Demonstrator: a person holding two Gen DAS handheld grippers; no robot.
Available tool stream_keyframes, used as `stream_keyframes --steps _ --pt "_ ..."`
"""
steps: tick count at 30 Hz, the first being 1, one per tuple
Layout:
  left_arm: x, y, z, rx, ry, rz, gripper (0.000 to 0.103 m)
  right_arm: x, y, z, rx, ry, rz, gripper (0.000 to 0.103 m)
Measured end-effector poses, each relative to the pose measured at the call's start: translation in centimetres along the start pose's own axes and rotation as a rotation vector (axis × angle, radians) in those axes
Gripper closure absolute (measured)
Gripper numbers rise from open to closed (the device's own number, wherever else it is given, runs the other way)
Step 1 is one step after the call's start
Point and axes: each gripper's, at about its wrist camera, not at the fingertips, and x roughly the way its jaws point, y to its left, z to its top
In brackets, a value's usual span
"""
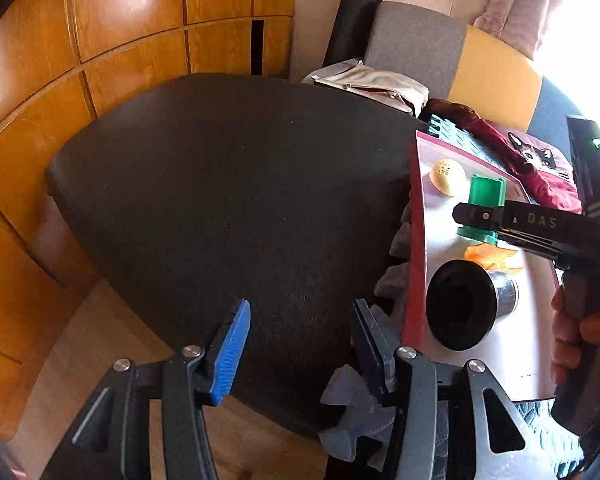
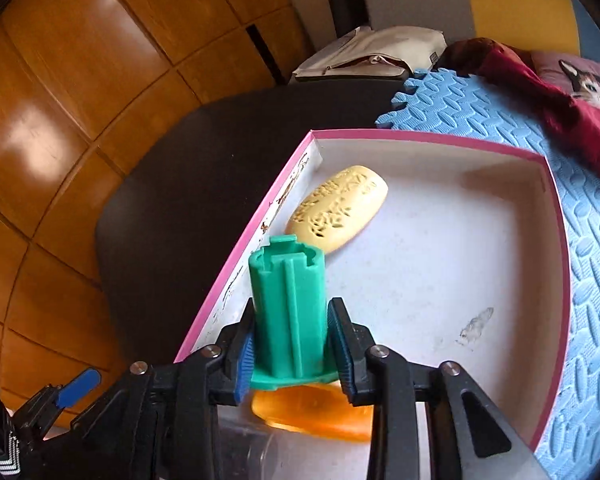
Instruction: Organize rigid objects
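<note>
Four items are sitting in the pink-rimmed box [image 2: 556, 216]: a green spool [image 2: 288, 312], a yellow soap bar [image 2: 338, 208] lying at its 1 o'clock, an orange piece [image 2: 312, 412] partly beneath its base, and a black funnel [image 1: 460, 304]. The right claw [image 2: 292, 352] is bracketing the upright spool, pads [image 2: 244, 364] flanking both sides; whether they are pressing cannot be told. The left claw [image 1: 296, 344] is hanging open and empty over a black seat [image 1: 220, 184], the box at its 2 o'clock.
</note>
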Motion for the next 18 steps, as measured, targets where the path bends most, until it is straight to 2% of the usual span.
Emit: stream_keyframes --steps 5,11,18 --pt "-0.1 -0.4 0.0 0.009 -0.006 -0.007 0.051 -0.9 -1.3 -0.6 0.049 -0.017 0.029 0.06" --pt "-0.9 -1.2 0.2 0.028 -0.027 -0.014 0.051 -4.3 -0.4 -0.5 0.028 -0.126 0.066 0.053" --pt "-2.0 -2.4 0.4 0.057 -0.054 -0.031 0.051 -7.9 -1.0 -3.5 0.012 -0.189 -0.041 0.053"
